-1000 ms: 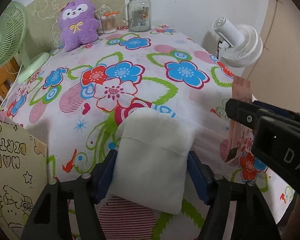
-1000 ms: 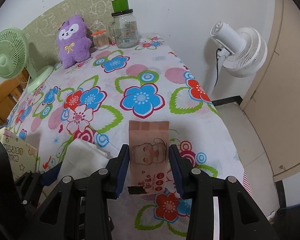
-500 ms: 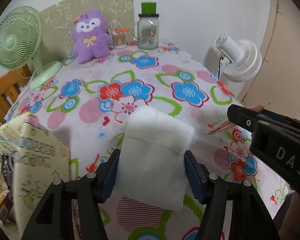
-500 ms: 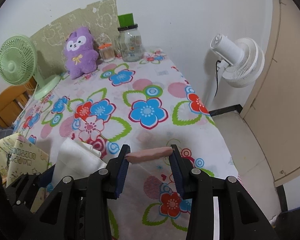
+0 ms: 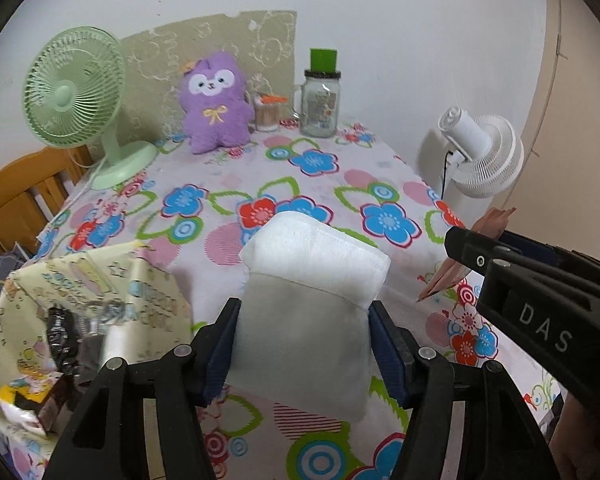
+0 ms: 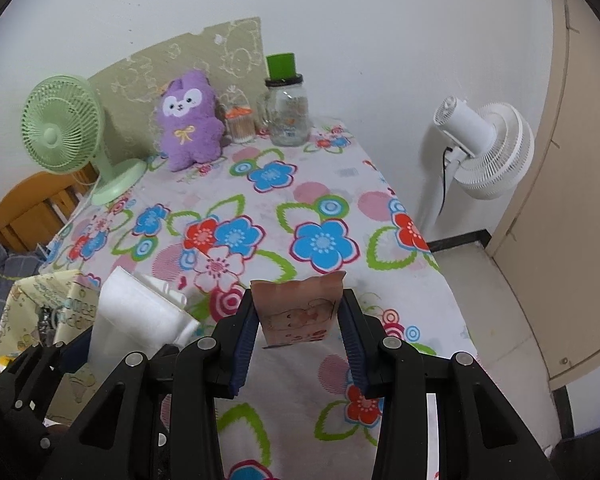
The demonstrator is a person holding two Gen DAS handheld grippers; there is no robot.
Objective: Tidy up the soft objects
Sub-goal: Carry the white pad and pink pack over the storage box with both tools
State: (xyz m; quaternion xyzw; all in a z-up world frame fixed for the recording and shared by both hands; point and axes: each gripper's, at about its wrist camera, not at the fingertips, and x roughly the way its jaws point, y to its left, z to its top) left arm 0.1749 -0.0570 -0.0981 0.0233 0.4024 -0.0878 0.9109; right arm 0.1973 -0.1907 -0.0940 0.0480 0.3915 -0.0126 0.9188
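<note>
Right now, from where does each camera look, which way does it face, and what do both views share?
Left wrist: sits on the left tool, looks forward over the floral table toward the far wall; shows its own two fingers shut on a white pack, plus the right tool entering from the right.
Right wrist: sits on the right tool, faces likewise; shows its fingers shut on a pink packet, the left tool low at the left.
Shared: purple plush, green fan, glass jar, white fan, yellow bag.
</note>
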